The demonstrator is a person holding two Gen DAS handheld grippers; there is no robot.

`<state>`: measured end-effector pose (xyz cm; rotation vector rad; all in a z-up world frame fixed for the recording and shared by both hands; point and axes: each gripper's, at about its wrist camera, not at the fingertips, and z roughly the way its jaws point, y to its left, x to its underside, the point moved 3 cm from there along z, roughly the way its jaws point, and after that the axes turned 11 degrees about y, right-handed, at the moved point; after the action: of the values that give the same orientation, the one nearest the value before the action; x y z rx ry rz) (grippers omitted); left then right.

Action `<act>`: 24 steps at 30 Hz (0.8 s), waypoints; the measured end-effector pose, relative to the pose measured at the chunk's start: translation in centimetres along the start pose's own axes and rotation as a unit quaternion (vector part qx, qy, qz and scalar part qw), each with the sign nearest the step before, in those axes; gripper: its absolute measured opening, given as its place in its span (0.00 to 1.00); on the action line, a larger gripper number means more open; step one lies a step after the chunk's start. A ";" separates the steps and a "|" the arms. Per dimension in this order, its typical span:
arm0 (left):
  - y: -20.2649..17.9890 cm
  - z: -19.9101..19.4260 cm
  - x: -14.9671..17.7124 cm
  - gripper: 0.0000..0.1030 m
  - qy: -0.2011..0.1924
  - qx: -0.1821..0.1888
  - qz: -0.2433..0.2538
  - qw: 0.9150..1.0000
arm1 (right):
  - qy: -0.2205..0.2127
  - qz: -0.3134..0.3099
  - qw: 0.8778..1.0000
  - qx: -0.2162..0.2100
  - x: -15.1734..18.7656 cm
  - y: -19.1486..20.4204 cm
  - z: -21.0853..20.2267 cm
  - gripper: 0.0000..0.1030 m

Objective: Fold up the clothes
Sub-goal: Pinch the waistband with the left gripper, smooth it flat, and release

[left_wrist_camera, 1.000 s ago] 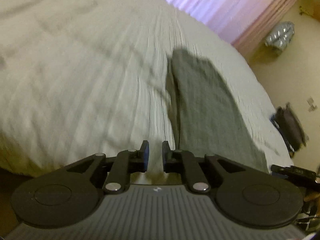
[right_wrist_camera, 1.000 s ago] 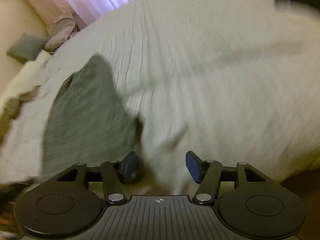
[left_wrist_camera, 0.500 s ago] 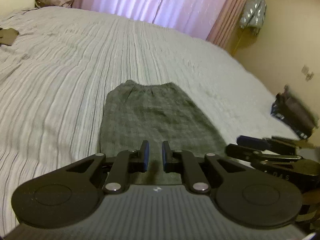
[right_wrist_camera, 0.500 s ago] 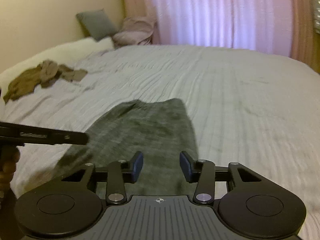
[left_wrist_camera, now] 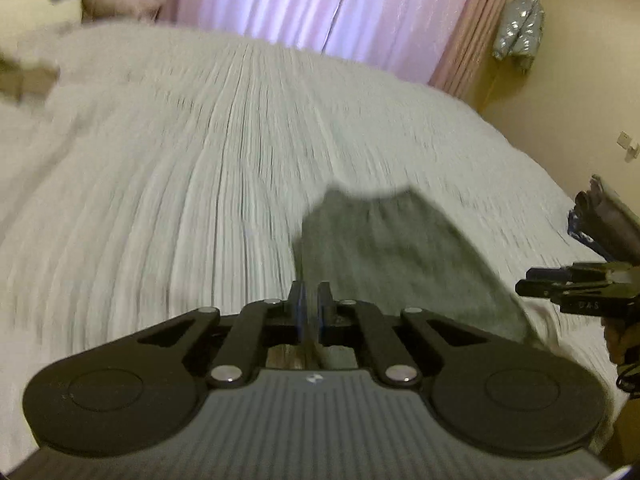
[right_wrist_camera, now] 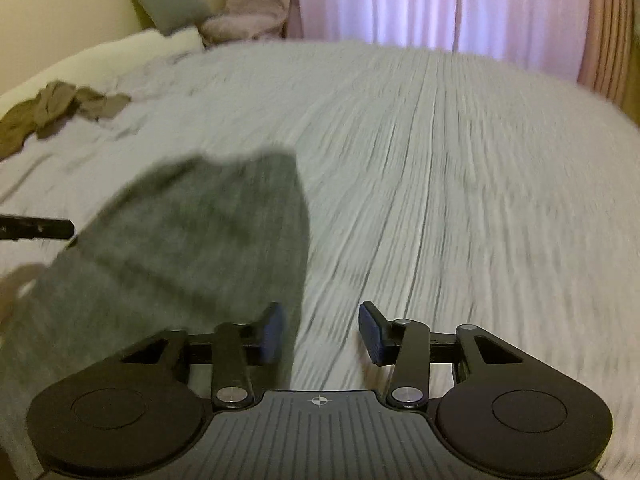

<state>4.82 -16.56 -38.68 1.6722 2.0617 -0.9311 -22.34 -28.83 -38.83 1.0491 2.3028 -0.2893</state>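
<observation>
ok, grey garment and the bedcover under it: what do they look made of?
Grey garment: soft matte knit or brushed cotton by the look; limp, heathered, no sheen, though blurred. Bedcover: pale woven cloth, matte, with fine crinkled ribs running along it, probably cotton.

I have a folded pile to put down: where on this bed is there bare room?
The widest bare stretch of bedspread runs from the grey garment toward the curtains. In the left wrist view there is also bare cover left of the garment. It is crowded near the crumpled brown clothes and pillows.
</observation>
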 end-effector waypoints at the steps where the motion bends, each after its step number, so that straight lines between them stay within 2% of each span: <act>1: -0.3 0.6 -1.1 0.02 -0.001 0.008 0.008 1.000 | -0.011 -0.006 1.000 -0.007 -1.2 0.2 0.0 0.43; 4: -1.2 3.4 -3.8 0.03 0.006 0.027 0.030 0.999 | -0.029 -0.030 0.998 -0.040 -4.6 1.7 1.4 0.43; 9: -0.4 10.4 -5.4 0.03 0.058 0.023 0.041 0.997 | -0.011 -0.078 0.994 -0.072 -8.0 4.1 7.1 0.42; 13: 1.5 13.8 -5.8 0.03 0.073 0.041 0.012 0.996 | 0.009 -0.049 0.997 -0.066 -8.3 2.5 10.4 0.43; 15: 2.2 13.6 -6.2 0.03 0.069 0.052 -0.008 0.996 | 0.019 -0.030 0.997 -0.062 -8.3 1.4 11.8 0.43; 18: 2.8 11.4 -6.4 0.02 0.038 0.026 -0.012 0.999 | 0.011 0.024 0.998 -0.061 -8.3 0.2 10.9 0.43; 20: 2.6 9.1 -5.7 0.08 0.025 0.021 -0.018 0.999 | -0.005 0.048 0.997 -0.057 -8.2 -0.4 8.8 0.43; 24: 1.1 4.0 -2.5 0.08 0.014 0.027 -0.016 0.999 | -0.029 0.048 0.995 -0.085 -6.3 0.4 2.7 0.43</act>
<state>5.94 -20.92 -40.36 1.6934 2.1061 -0.9879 -17.61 -33.60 -37.28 1.0477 2.1744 -0.0824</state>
